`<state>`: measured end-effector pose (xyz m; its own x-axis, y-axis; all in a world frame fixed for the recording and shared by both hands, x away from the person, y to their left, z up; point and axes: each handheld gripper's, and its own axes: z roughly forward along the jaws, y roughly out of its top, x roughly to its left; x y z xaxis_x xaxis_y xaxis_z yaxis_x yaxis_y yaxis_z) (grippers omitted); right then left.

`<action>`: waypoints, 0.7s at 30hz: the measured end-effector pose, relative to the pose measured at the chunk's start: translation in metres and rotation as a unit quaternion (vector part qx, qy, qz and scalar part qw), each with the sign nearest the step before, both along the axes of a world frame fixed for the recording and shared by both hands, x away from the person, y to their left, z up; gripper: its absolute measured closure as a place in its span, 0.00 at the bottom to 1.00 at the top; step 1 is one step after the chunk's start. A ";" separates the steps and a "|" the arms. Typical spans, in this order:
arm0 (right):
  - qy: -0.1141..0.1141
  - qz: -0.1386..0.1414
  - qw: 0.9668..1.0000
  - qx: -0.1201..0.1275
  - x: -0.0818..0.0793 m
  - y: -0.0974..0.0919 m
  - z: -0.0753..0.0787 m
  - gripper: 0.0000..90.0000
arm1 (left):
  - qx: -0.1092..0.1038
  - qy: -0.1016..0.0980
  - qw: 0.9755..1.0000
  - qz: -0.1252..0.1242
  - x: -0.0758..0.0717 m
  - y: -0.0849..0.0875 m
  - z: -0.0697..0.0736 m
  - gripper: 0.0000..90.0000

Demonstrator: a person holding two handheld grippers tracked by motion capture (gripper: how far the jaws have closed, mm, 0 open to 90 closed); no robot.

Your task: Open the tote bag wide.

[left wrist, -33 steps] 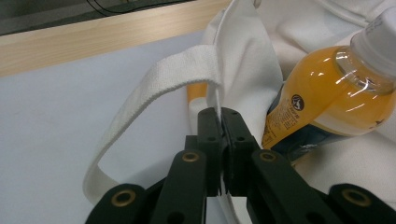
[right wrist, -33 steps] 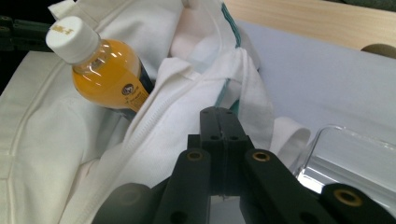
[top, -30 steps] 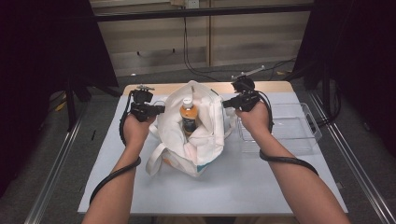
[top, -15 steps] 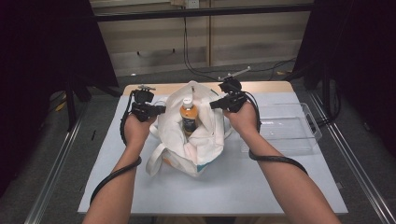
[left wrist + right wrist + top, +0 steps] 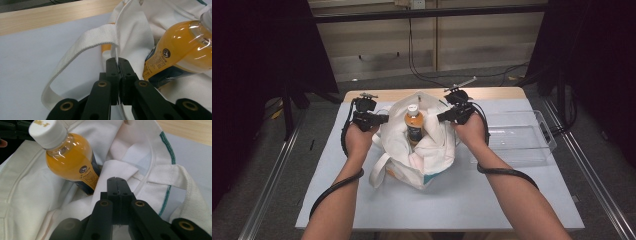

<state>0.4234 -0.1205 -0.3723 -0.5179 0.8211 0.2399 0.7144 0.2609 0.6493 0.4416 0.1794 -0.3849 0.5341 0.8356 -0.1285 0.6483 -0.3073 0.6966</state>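
Nearest the camera in the high view, both forearms enter from the bottom edge and reach forward to a white bag (image 5: 419, 150) lying at the middle of the table (image 5: 362, 200).

The bag's mouth faces up and away. A bottle (image 5: 414, 125) of orange drink with a white cap stands in the mouth, its lower part inside the cloth and its neck and cap clear of the rim.

The left gripper (image 5: 379, 119) sits at the bag's left rim. In the left gripper view its jaws are together on a thin fold of the bag's edge (image 5: 115, 53), just below the point where the handle strap (image 5: 82, 47) joins the rim. The bottle (image 5: 180, 52) lies just right of the jaws, not touching them. This hand is in the same place as in the earlier frames.

The right gripper (image 5: 443, 117) sits at the bag's right rim. In the right gripper view its jaws are together on a fold of the cloth (image 5: 116, 171) at the rim, with the bottle (image 5: 68, 160) just left of them. Compared with the earliest frame, this gripper has moved inward and down toward the bottle, drawing the right side of the bag closer to it.

To the right, beside the right forearm, a clear tray (image 5: 522, 135) rests on the table, apart from the bag.
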 end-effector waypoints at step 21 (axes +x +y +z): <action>0.010 -0.014 1.000 0.005 0.000 -0.005 -0.012 1.00 | -0.004 -0.001 1.000 0.000 -0.001 -0.001 0.001 0.98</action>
<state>0.4233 -0.1250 -0.3838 -0.4902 0.8323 0.2589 0.7343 0.2343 0.6372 0.4411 0.1782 -0.3835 0.5336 0.8349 -0.1345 0.6472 -0.3008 0.7005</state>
